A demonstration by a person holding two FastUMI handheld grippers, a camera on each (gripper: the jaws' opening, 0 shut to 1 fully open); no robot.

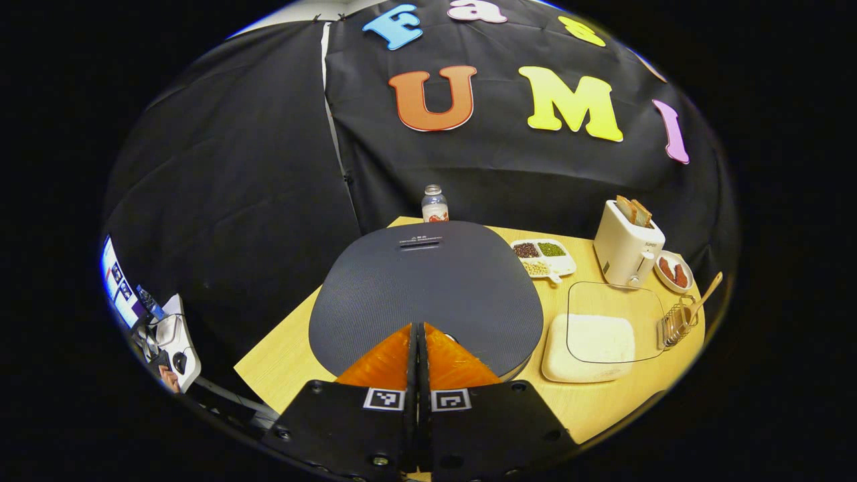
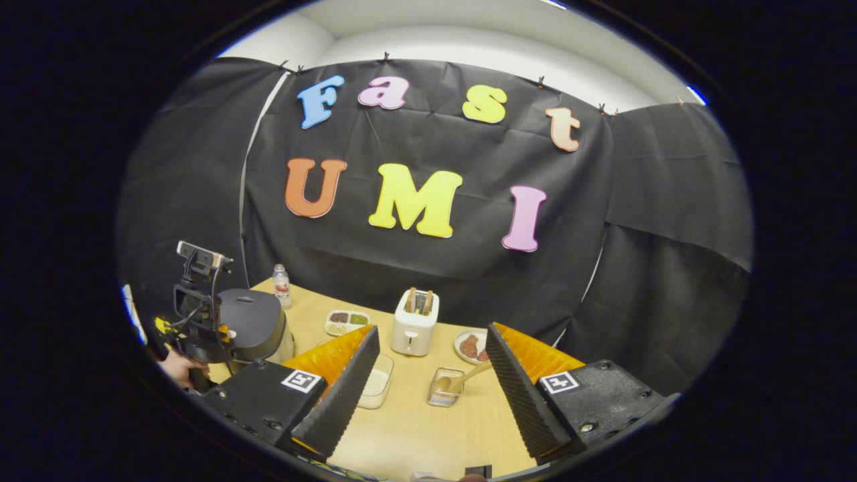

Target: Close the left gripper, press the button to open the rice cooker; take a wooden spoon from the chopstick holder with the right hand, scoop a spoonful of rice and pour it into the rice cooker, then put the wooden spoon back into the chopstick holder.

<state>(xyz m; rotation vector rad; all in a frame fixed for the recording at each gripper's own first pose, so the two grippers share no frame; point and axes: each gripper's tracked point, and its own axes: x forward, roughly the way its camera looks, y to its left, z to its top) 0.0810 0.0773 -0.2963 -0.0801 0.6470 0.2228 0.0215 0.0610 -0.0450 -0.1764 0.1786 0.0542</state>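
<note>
A small bottle [image 1: 434, 203] stands upright at the table's [image 1: 294, 341] far edge, straight ahead. Ahead to the right: a divided dish [image 1: 543, 258] of beans, a white toaster [image 1: 627, 244] with two slices protruding, and just beside it a small plate [image 1: 673, 272] of reddish pieces.

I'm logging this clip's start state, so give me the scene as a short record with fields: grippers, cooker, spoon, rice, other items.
left gripper: shut, fingers together over the front edge of the rice cooker
right gripper: open, above the table, holding nothing
rice cooker lid: closed
wooden spoon: standing tilted in the chopstick holder
rice: white, in the clear container between cooker and holder
toaster: two slices sticking out
other: bottle behind the cooker; divided dish of beans; small plate beside the toaster
</note>
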